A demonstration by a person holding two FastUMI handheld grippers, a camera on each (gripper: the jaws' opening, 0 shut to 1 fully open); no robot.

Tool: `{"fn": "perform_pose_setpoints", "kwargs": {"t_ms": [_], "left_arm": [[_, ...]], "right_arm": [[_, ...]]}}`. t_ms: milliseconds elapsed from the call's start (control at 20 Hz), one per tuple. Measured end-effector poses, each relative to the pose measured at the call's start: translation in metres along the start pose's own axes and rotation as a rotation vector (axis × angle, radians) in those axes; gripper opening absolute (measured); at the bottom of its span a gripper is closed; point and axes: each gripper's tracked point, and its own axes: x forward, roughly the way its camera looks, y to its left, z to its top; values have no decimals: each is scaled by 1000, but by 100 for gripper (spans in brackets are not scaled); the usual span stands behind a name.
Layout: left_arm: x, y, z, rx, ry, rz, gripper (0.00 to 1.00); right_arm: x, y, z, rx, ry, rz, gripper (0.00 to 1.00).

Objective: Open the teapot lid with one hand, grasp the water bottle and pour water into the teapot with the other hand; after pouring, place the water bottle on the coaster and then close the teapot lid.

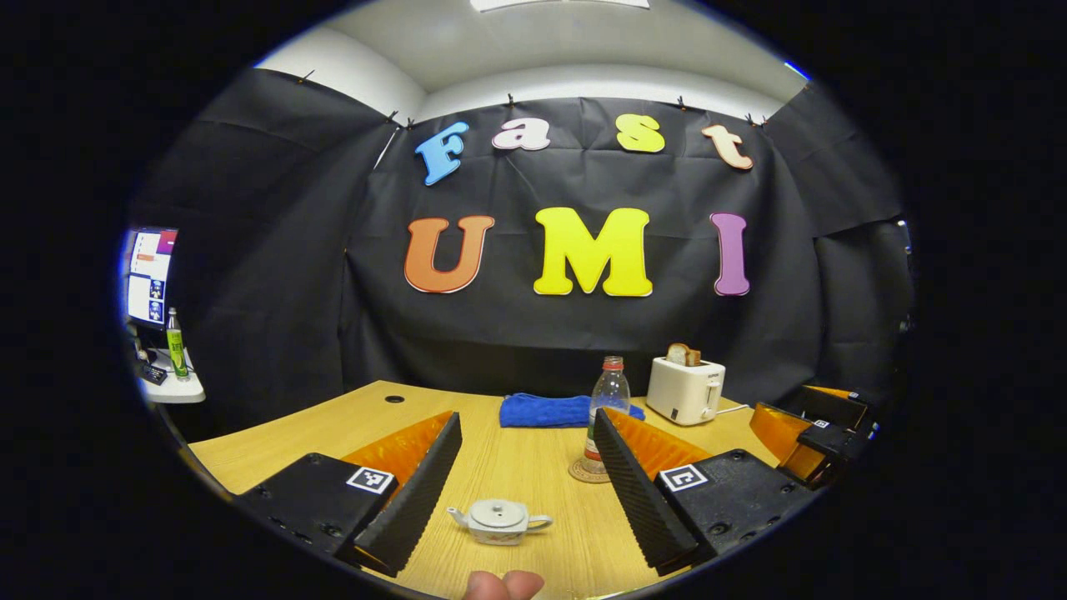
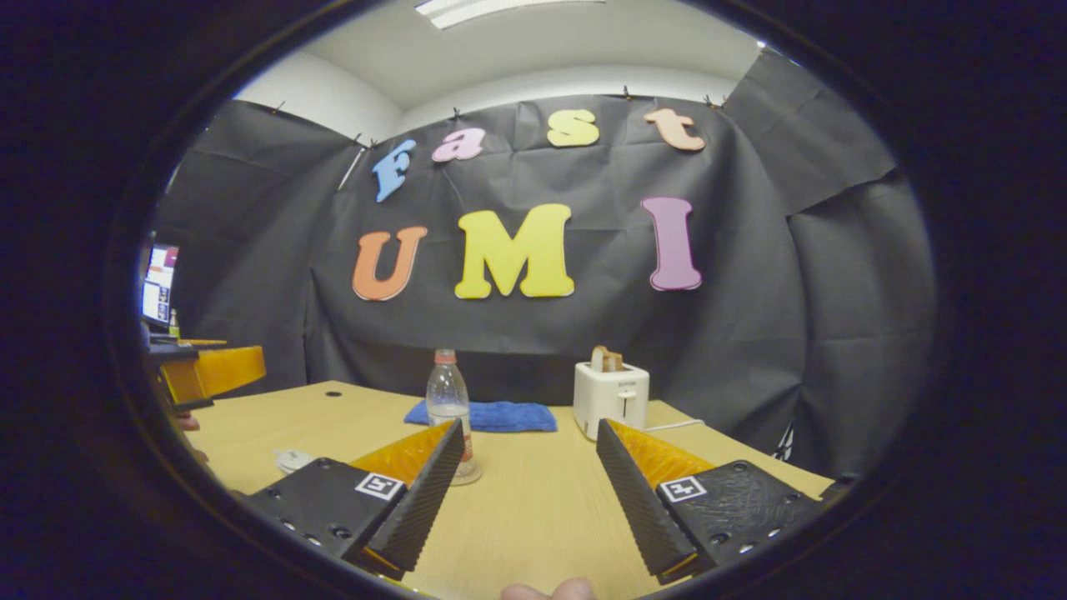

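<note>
A small white teapot (image 1: 498,521) with its lid on sits on the wooden table (image 1: 333,425), low between the fingers of my left gripper (image 1: 527,425), which is open and holds nothing. A clear water bottle (image 1: 608,396) with a red cap stands upright on a round coaster (image 1: 583,472) beyond the teapot, partly behind one finger. My right gripper (image 2: 530,433) is also open and empty. In the right gripper view the bottle (image 2: 448,400) stands just past the left fingertip, and the teapot (image 2: 292,458) peeks out at the far left. The right gripper (image 1: 813,437) also shows at the right of the left gripper view.
A white toaster (image 1: 685,387) with bread in it stands at the back right, and a folded blue cloth (image 1: 546,410) lies behind the bottle. A side table with a green bottle (image 1: 176,343) and a monitor (image 1: 150,275) stands off to the left. The other gripper (image 2: 204,375) hovers at the left.
</note>
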Motion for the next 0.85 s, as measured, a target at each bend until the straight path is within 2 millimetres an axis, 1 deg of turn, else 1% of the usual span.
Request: {"fn": "perform_pose_setpoints", "kwargs": {"t_ms": [100, 200, 300, 350, 400, 650, 700, 850], "left_arm": [[-11, -14, 5, 31, -9, -13, 99], [-17, -24, 8, 47, -17, -23, 99], [-21, -30, 9, 51, -18, -35, 99], [-21, -31, 10, 48, -20, -35, 99], [-22, -32, 9, 48, -19, -40, 99], [-19, -30, 6, 47, -9, -35, 99], [-20, -29, 6, 46, -8, -33, 99], [-20, -24, 7, 46, -10, -26, 99]], "right_arm": [[-12, -1, 9, -42, -9, -10, 97], [-23, -2, 17, -62, -22, -16, 98], [-30, -6, 16, -62, -19, -24, 94], [-31, -7, 16, -57, -18, -29, 93], [-32, -8, 17, -53, -17, -31, 95], [-33, -4, 22, -65, -21, -29, 95], [-32, -2, 23, -70, -26, -29, 98], [-33, 0, 27, -75, -35, -28, 95]]}}
